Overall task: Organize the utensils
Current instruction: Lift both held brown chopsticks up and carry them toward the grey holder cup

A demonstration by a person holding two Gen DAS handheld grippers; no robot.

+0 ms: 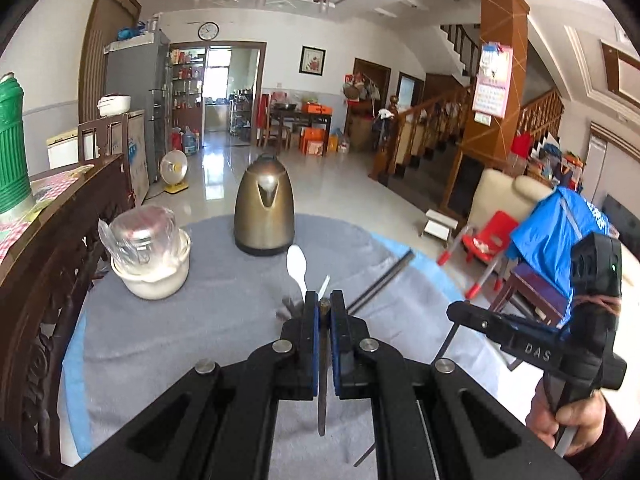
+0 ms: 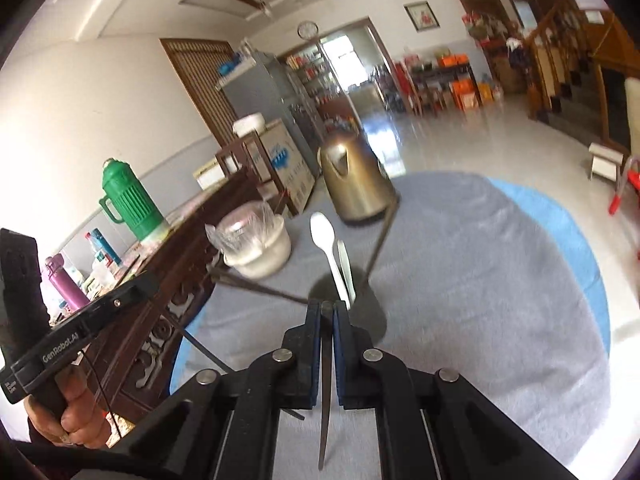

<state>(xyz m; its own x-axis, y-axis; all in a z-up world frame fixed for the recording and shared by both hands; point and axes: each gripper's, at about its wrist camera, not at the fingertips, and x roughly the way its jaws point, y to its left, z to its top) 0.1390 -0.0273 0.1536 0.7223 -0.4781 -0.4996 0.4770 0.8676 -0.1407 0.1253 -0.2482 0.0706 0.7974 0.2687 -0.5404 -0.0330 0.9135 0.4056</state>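
Note:
My left gripper (image 1: 324, 305) is shut on a thin dark metal utensil handle (image 1: 322, 392) that runs back between the pads. A white plastic spoon (image 1: 298, 268) and a second white utensil (image 1: 323, 286) lie on the grey cloth just ahead, with dark chopsticks (image 1: 380, 284) to the right. My right gripper (image 2: 327, 307) is shut on a similar thin metal handle (image 2: 326, 400). The white spoon (image 2: 326, 244) and a white utensil beside it (image 2: 346, 268) rise just past its tips. Dark chopsticks (image 2: 378, 244) slant across the cloth.
A brass kettle (image 1: 264, 210) stands at the table's far side; it also shows in the right wrist view (image 2: 354, 184). A white bowl with plastic-wrapped cups (image 1: 150, 248) sits left. A carved wooden sideboard (image 1: 52, 280) with a green thermos (image 2: 130, 196) borders the left. The other hand-held gripper (image 1: 560, 328) is at right.

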